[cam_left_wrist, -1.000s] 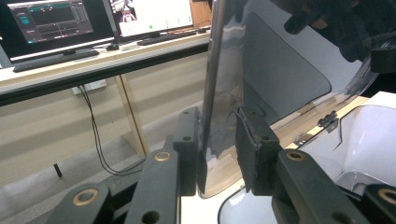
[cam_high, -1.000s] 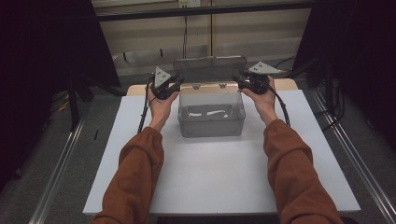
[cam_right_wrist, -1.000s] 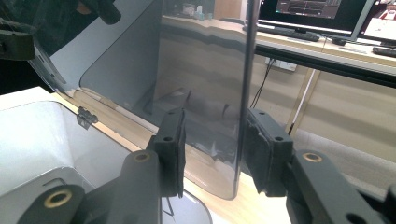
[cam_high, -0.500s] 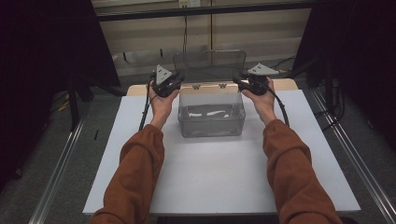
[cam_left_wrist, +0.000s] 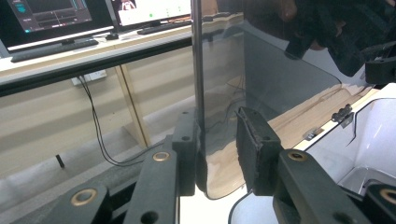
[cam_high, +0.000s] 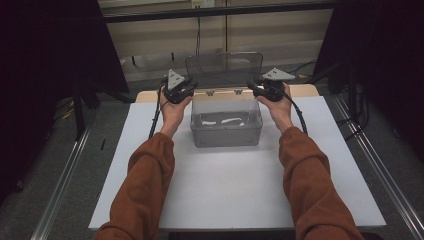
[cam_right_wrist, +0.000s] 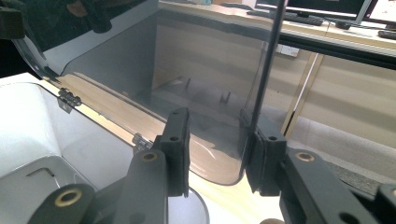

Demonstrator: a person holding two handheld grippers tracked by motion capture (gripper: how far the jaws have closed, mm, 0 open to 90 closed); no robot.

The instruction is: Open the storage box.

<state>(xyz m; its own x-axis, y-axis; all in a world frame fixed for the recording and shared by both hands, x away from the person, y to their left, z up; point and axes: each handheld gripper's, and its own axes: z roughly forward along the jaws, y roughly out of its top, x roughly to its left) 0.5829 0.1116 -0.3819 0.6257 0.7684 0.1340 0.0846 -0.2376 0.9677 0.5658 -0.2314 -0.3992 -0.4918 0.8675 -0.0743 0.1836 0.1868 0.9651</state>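
A: Smoky clear plastic, that hinged lid (cam_high: 225,70) stands upright behind the transparent rectangular storage box (cam_high: 226,121), at the far edge of the white table (cam_high: 235,190).

B: So the opening looks done?

A: I'd judge so. The left gripper (cam_high: 186,88) pinches the lid's left edge; in its own view one pad bears on the edge and the other stands just off. The right gripper (cam_high: 256,88) has just been closing over the right edge (whether it's clamped, I cannot tell). Letting go or swinging it shut remains.
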